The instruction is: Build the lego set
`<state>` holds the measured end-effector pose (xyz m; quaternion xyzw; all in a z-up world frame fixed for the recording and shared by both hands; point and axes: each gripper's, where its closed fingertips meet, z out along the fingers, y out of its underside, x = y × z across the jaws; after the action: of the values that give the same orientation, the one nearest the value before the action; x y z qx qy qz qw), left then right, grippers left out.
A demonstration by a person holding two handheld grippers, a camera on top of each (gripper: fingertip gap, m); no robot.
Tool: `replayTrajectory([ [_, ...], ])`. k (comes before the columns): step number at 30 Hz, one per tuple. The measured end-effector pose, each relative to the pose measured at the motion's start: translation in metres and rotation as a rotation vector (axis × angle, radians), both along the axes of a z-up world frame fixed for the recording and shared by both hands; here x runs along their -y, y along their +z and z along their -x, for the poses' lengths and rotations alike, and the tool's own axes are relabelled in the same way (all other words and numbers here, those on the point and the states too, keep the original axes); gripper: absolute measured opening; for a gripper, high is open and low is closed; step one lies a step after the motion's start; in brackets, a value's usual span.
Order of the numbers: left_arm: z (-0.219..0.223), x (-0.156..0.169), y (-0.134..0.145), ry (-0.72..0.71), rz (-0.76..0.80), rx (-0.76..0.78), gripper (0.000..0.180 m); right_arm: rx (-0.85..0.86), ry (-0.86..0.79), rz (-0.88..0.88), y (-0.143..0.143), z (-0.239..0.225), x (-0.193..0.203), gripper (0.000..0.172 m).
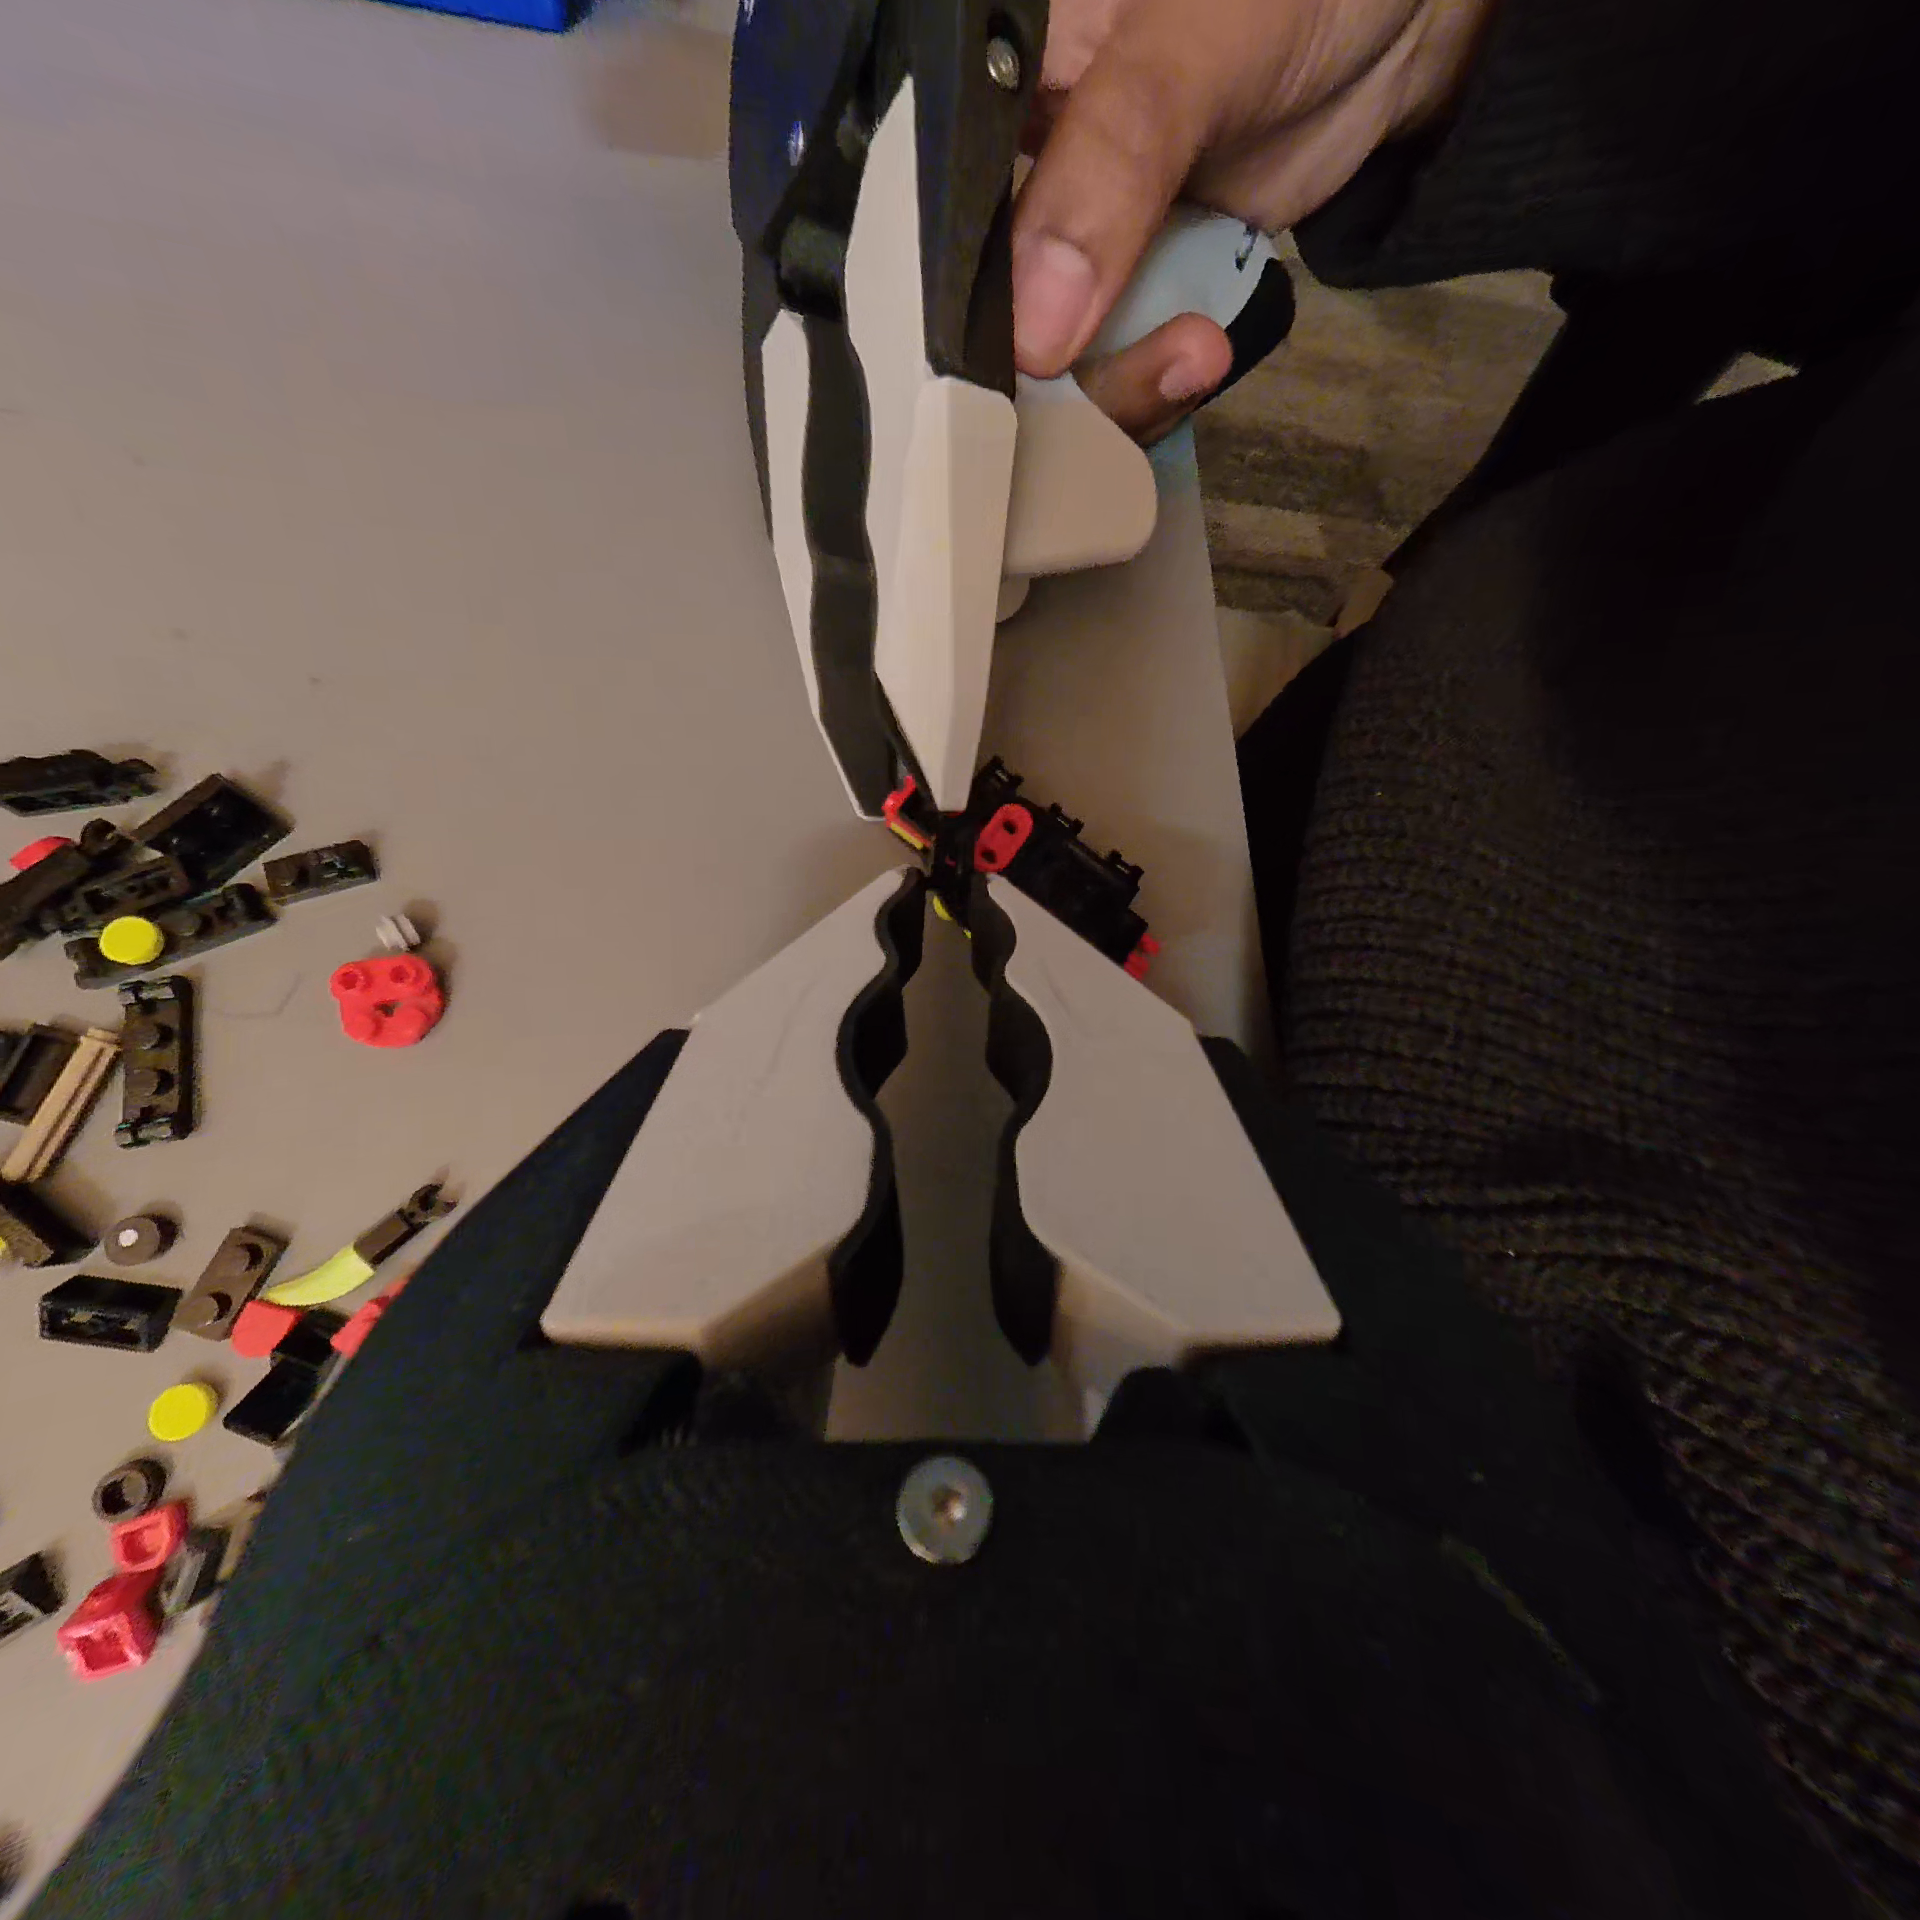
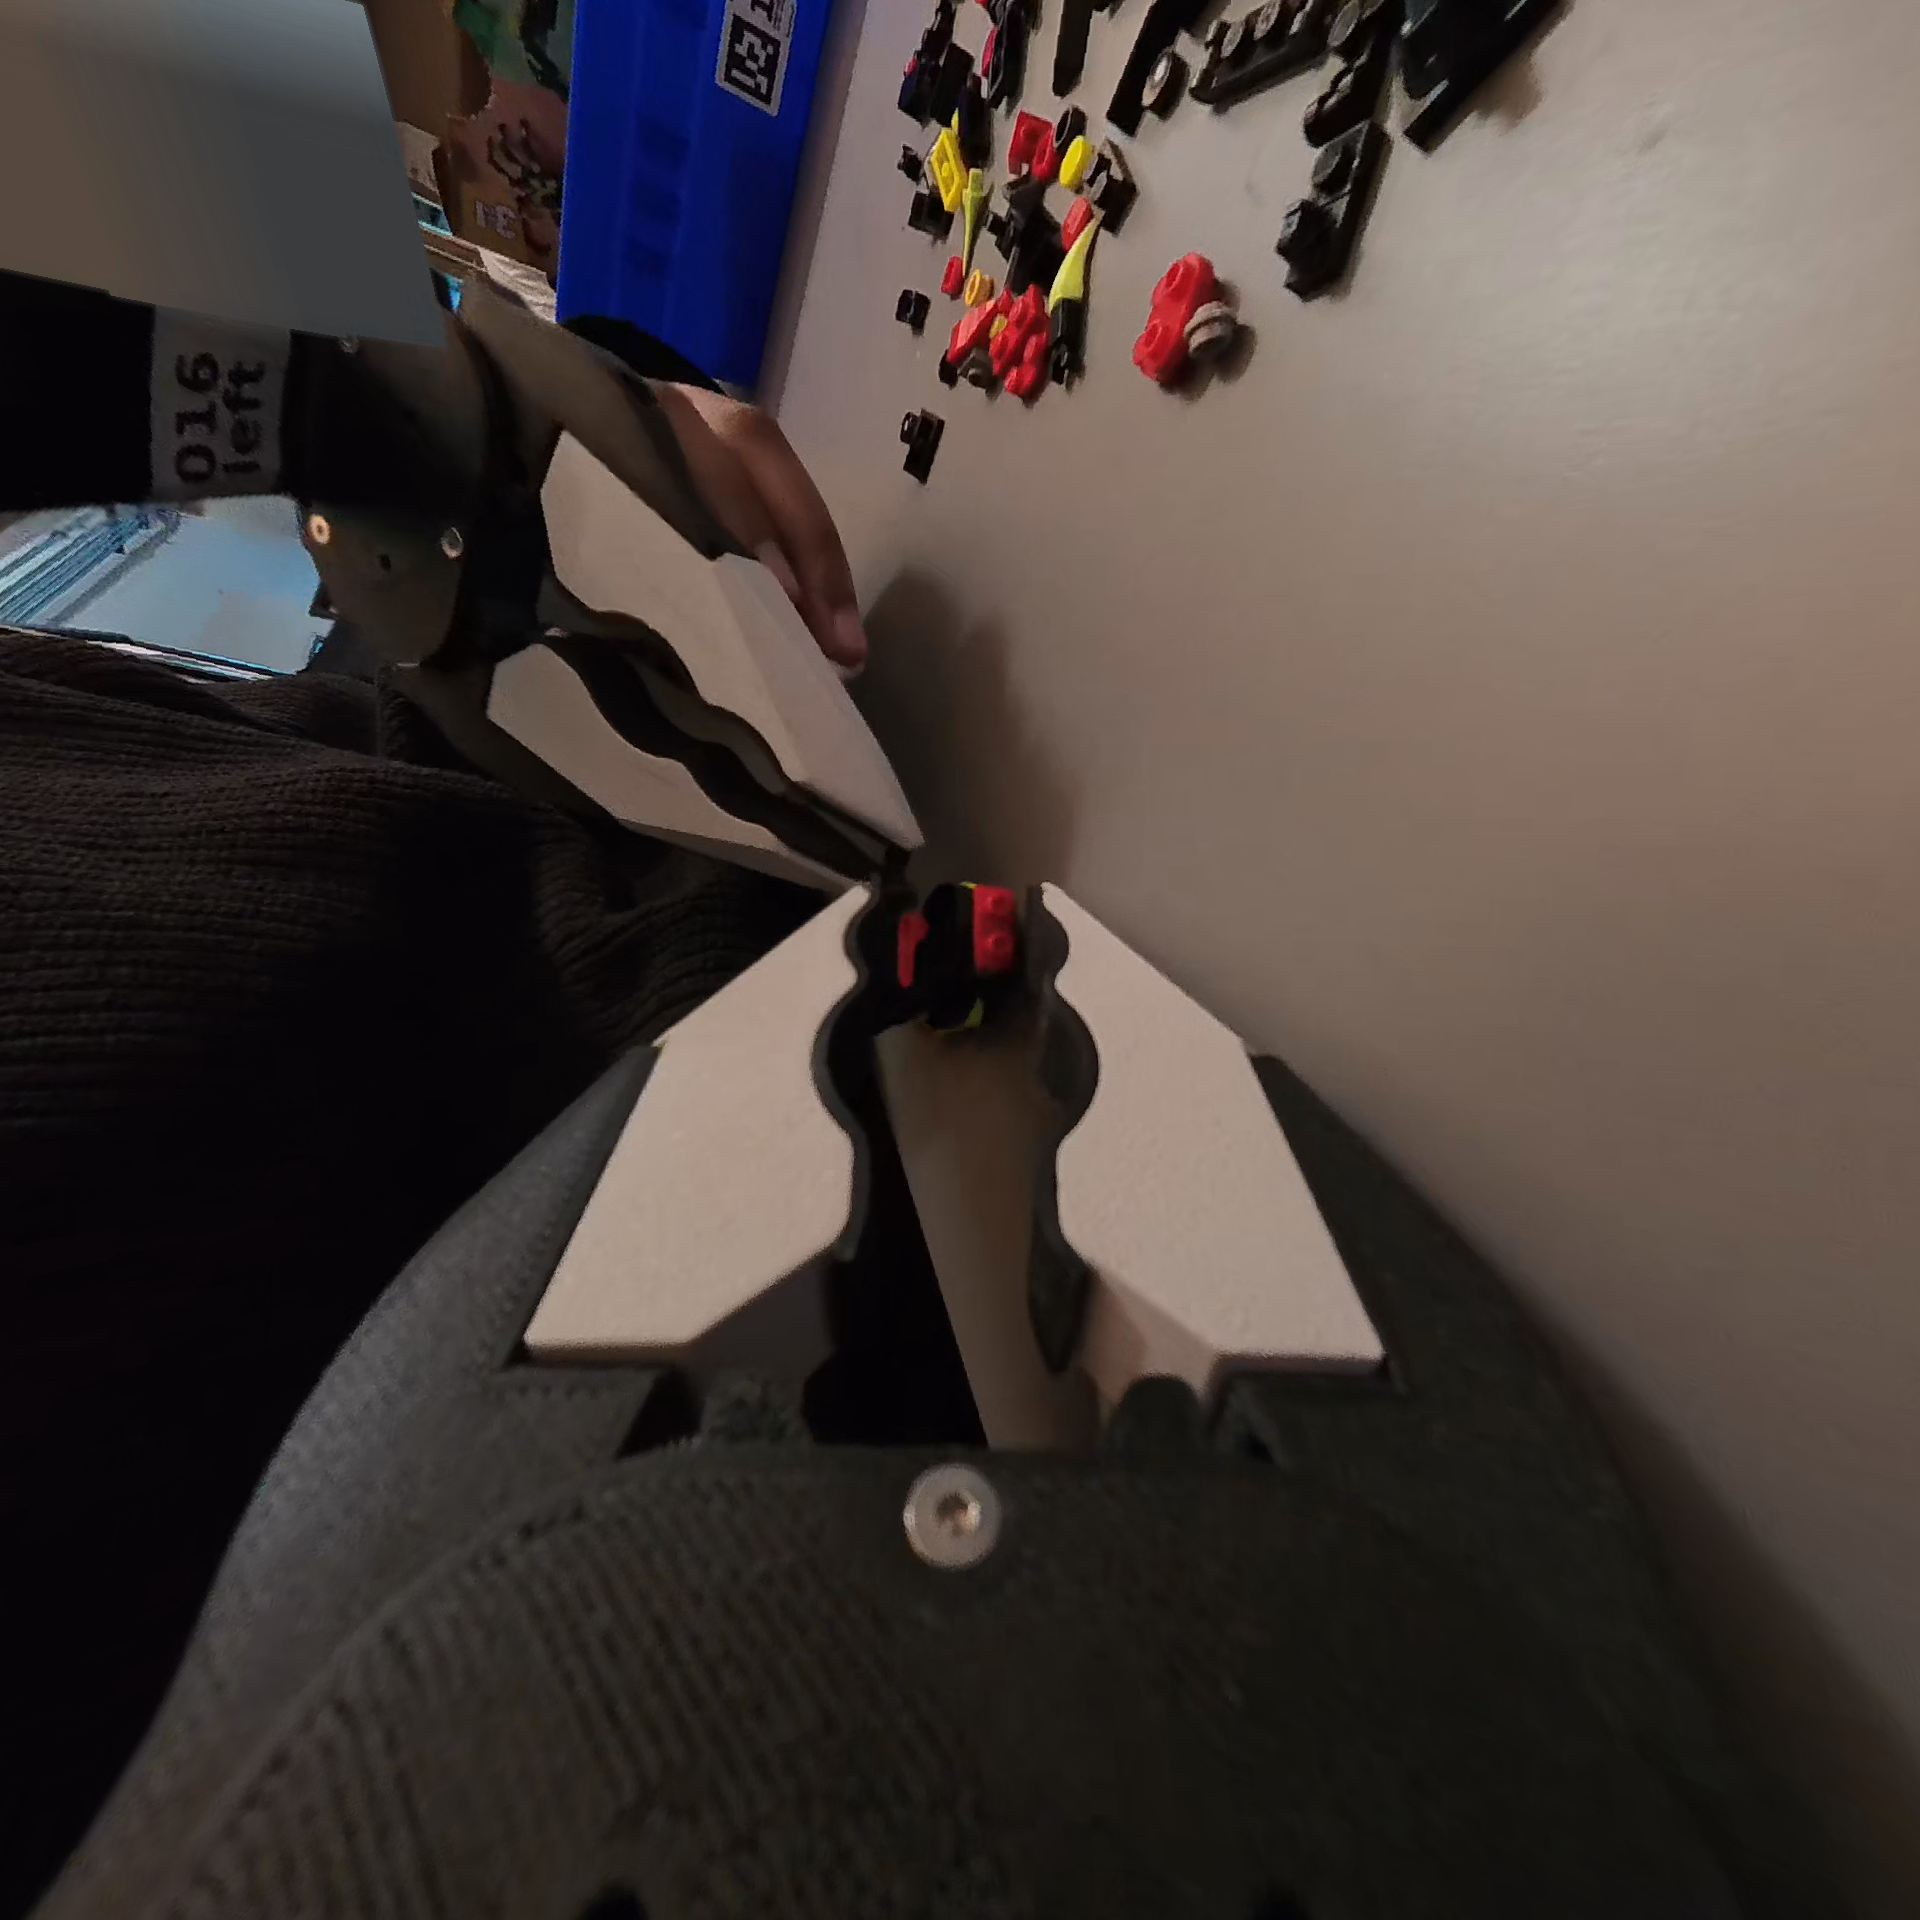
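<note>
Left gripper [image 1: 940, 883] and right gripper [image 2: 951, 935] tip to tip, jaws narrowly parted around one small brick assembly [image 1: 1039, 862]; a hand [image 1: 1195, 156] on each handle.

A home hobby corner, by the look: a plain grey surface [image 1: 416, 416] strewn with loose toy building bricks [image 1: 156, 935], a blue plastic bin [image 2: 675, 187] at its edge, carpet [image 1: 1351, 436] beyond.

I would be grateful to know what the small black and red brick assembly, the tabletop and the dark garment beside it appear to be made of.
Brick assembly: apparently hard moulded plastic, smooth and slightly glossy, with crisp studs and clips. Tabletop: a smooth matte grey-beige surface, perhaps laminate or painted board; the look leaves it open. Dark garment: knitted fabric, shown by its ribbed rows of stitches.
</note>
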<state>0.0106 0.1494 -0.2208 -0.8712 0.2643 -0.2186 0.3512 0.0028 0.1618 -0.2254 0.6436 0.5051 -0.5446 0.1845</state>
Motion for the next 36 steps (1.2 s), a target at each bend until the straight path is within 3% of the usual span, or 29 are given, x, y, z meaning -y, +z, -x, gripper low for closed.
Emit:
replayTrajectory([
  [21, -0.0039, 0.0011, -0.0024, -0.027, 0.058, -0.026, 0.006, 0.017, 0.001, 0.062, 0.0038, -0.0026, 0.0013, 0.026],
  [36, -0.0046, 0.0046, -0.0027, -0.038, 0.071, -0.025, 0.006, 0.038, 0.043, 0.002, -0.004, -0.0063, 0.0088, 0.018],
])
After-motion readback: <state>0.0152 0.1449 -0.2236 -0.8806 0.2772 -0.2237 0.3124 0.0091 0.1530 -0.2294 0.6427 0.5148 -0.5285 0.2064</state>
